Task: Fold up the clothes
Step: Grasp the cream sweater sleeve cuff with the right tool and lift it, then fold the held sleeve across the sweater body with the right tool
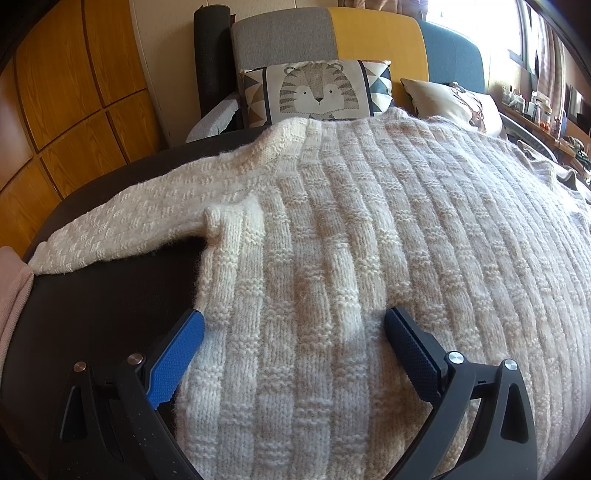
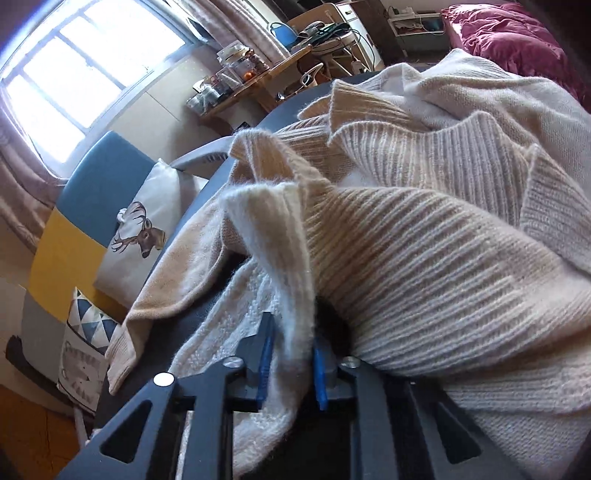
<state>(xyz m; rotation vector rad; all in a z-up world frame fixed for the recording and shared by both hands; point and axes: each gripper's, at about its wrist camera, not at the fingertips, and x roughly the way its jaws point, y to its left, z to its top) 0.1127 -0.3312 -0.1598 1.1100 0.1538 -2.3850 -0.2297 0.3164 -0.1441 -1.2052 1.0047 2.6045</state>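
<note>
A cream chunky-knit sweater [image 1: 351, 240] lies flat on a dark round table [image 1: 92, 314], with one sleeve [image 1: 129, 225] stretched out to the left. My left gripper [image 1: 295, 317] is open and low over the sweater's lower left body, its blue pad [image 1: 177, 354] at the side edge. In the right wrist view my right gripper [image 2: 291, 339] is shut on a fuzzy cream knit fold [image 2: 269, 236] that stands up from the jaws. More cream knit [image 2: 236, 332] lies under it. A heap of beige ribbed sweaters [image 2: 424, 229] sits just to the right.
A sofa with a tiger cushion [image 1: 317, 92] and a deer cushion [image 2: 136, 236] stands behind the table. Pink cloth [image 1: 11, 288] hangs at the table's left edge. Wooden cabinets [image 1: 74, 85] are on the left, a cluttered shelf [image 2: 236, 81] and a maroon blanket [image 2: 509, 33] further off.
</note>
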